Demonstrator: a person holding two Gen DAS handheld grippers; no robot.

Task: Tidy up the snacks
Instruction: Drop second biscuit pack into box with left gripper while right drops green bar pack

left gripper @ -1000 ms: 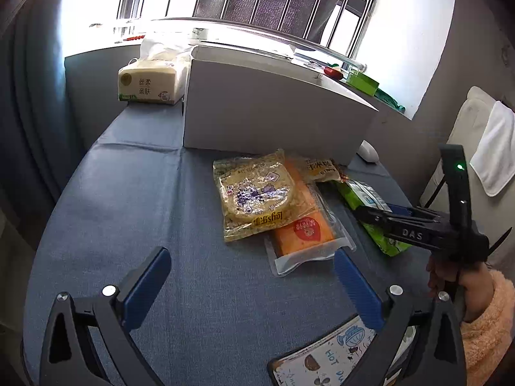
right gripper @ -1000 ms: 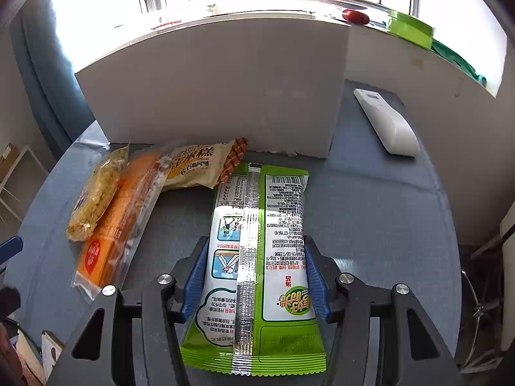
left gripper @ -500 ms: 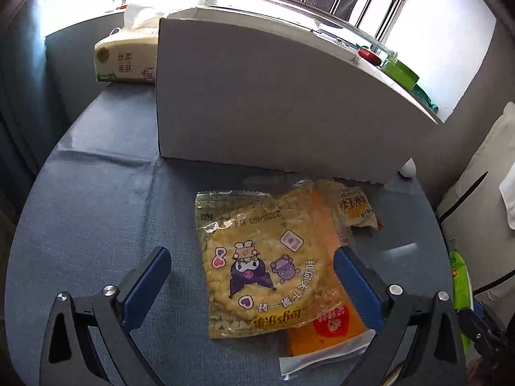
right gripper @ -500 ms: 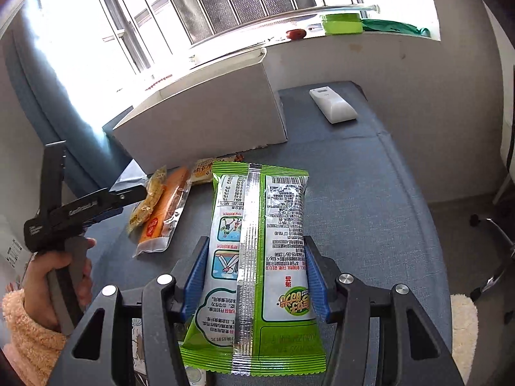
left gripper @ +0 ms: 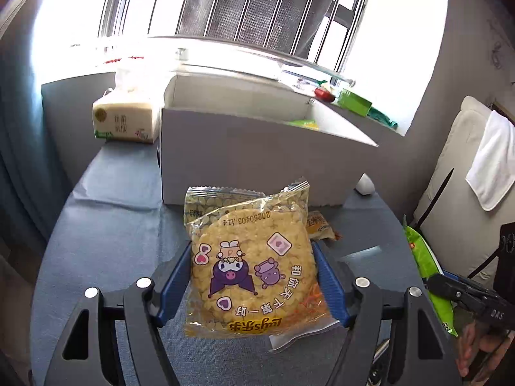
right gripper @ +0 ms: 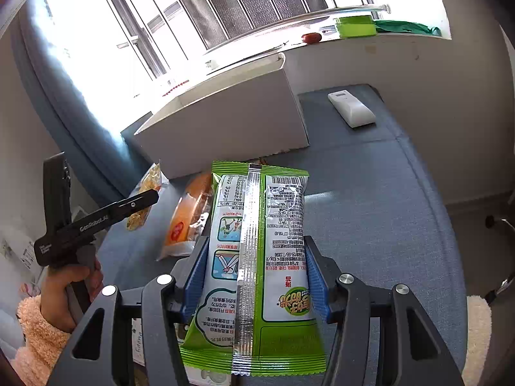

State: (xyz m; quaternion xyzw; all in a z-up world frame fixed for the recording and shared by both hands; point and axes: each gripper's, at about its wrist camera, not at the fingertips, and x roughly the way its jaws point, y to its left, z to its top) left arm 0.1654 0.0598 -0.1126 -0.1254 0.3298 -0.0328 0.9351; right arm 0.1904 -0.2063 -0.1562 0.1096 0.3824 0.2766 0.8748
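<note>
Now left gripper (left gripper: 252,284) closing on yellow snack pack (left gripper: 251,267)

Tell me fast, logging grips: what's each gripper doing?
Left gripper: closing around yellow cracker pack.
Right gripper: shut on green snack bag.

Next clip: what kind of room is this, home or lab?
Probably a home room, not a lab: a barred window with a cluttered sill, a soft pack of tissues, and a white towel over a cream chair beside the blue-covered table.

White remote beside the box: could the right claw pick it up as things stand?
Probably not yet: the right claw is shut on the green snack pack. The remote itself lies uncovered on the table.
</note>
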